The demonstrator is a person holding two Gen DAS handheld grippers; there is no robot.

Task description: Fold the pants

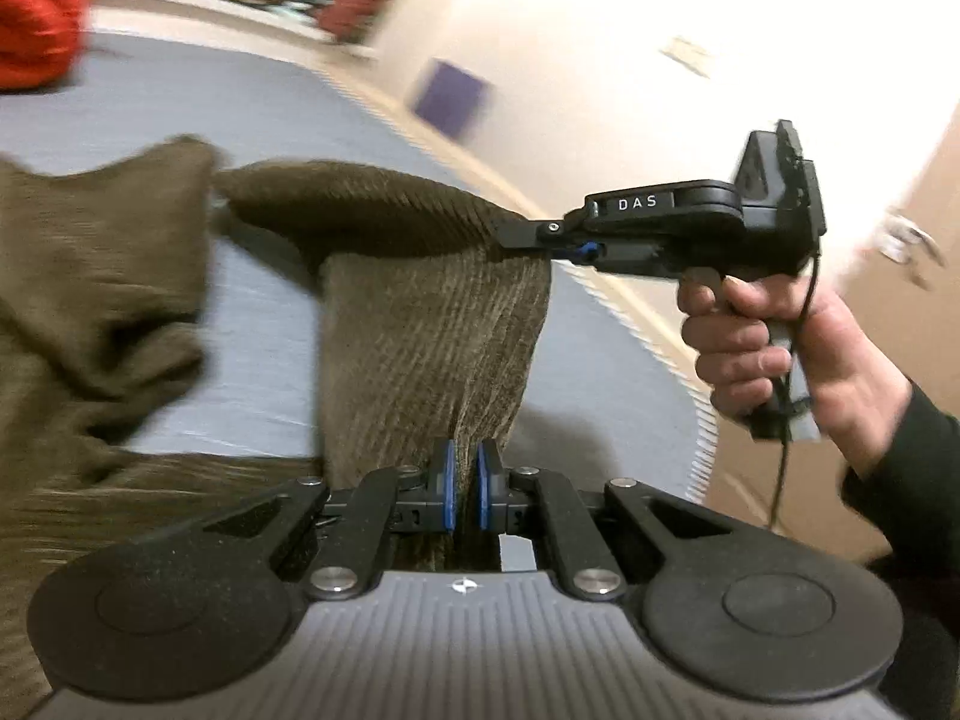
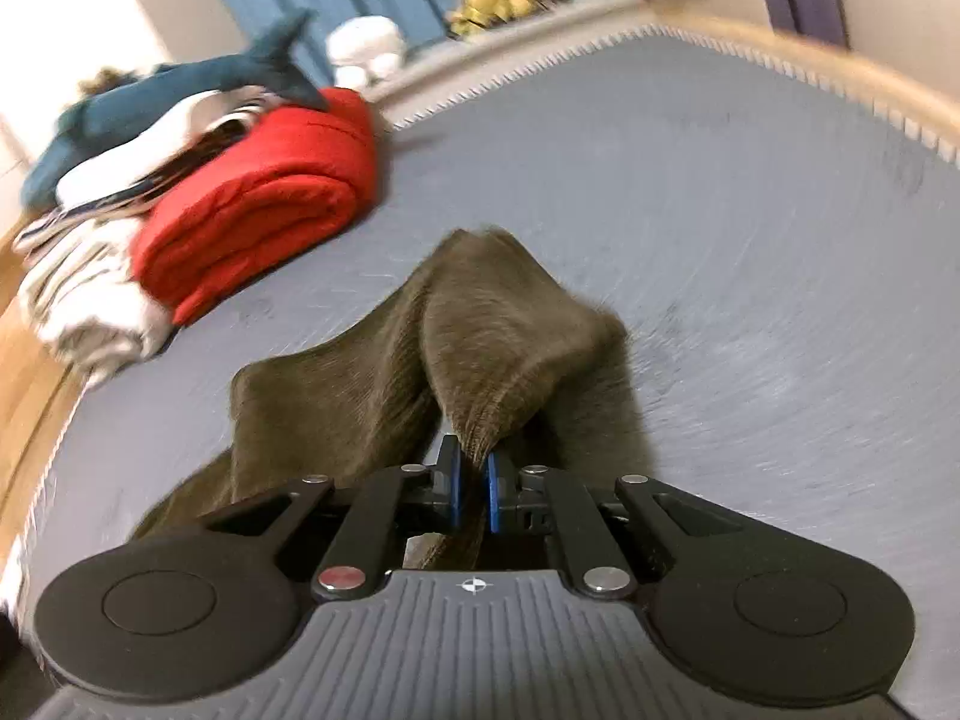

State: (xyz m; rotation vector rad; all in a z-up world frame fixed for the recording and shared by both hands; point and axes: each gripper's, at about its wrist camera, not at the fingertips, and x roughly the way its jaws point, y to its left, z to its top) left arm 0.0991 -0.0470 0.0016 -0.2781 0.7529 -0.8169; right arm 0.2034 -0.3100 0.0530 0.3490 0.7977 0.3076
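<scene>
Left wrist view: your left hand-held gripper (image 1: 463,487) is clamped on the brown corduroy pants (image 1: 432,336), its blue pads (image 1: 445,480) pressed against a fold of the ribbed cloth that rises straight up from between them. Your right hand-held gripper (image 1: 510,235) comes in from the right side, gripped by your right hand (image 1: 774,354), and its tips are closed on the upper edge of the same stretch of fabric, so that stretch hangs off the bed (image 1: 258,312) between the two tools. The rest of the pants lies bunched on the grey bed cover to the left, blurred. A red folded blanket (image 1: 36,18) sits at the far left corner of the bed.

Right wrist view: your right hand-held gripper (image 2: 473,489) pinches a gathered ridge of the pants (image 2: 498,336) between its blue pads (image 2: 493,495). The cloth spreads away from the jaws and drapes down onto the grey bed (image 2: 750,228), roughly in the middle of it. Along the bed's left edge lies the red folded blanket (image 2: 264,198), touching a stack of striped and white laundry (image 2: 90,276), with a blue shark plush (image 2: 180,90) on top of the pile.
</scene>
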